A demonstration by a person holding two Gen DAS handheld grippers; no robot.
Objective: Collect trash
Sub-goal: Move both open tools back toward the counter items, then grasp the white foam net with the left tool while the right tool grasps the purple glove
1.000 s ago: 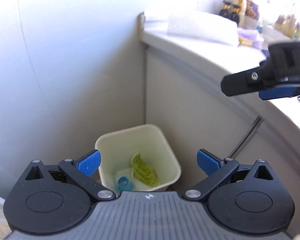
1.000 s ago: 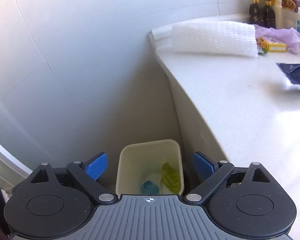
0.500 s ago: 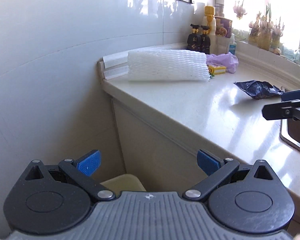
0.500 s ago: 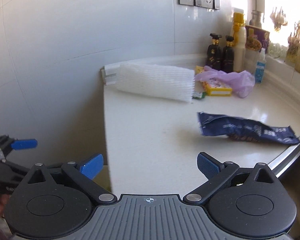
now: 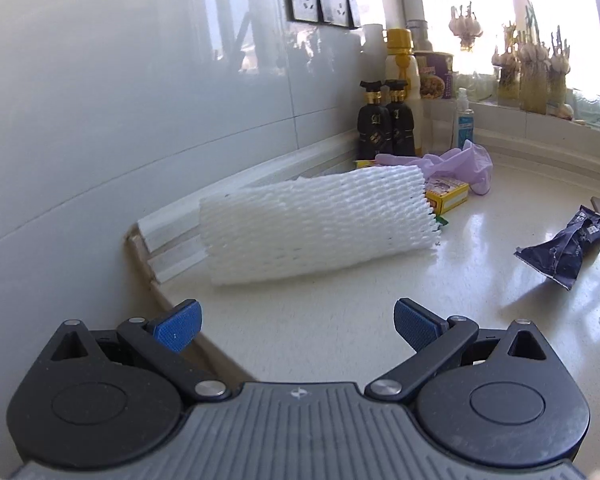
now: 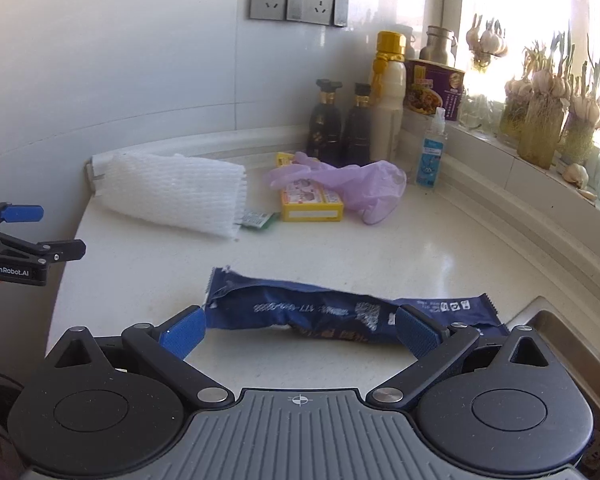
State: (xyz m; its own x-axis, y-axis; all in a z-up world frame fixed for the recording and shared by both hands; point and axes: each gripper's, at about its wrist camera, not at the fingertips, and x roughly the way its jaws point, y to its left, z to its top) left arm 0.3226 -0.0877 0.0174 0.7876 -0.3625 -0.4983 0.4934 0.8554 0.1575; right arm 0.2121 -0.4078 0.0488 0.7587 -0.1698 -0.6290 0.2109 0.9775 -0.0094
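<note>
My left gripper (image 5: 296, 326) is open and empty above the counter's left end, facing a white foam net sleeve (image 5: 316, 224) that lies on its side. My right gripper (image 6: 300, 330) is open and empty, with a crumpled dark blue wrapper (image 6: 332, 312) lying on the counter just in front of its fingers. The wrapper also shows in the left wrist view (image 5: 568, 248), at the right. The foam sleeve shows in the right wrist view (image 6: 176, 196), with a purple plastic bag (image 6: 348, 184), a yellow box (image 6: 312, 204) and a small green packet (image 6: 256, 220) beside it. The left gripper shows in the right wrist view (image 6: 28, 232), at the left edge.
Two dark bottles (image 6: 344, 124), a white bottle with a gold cap (image 6: 388, 104), a purple tub (image 6: 434, 88) and a small blue-labelled bottle (image 6: 432, 152) stand at the back wall. Garlic jars (image 6: 540, 128) line the window sill. A sink rim (image 6: 560, 320) lies at the right.
Both grippers have swung up from the bin on the floor to the counter. The bin has left both views. The right gripper has come close to the blue wrapper, the left to the foam sleeve.
</note>
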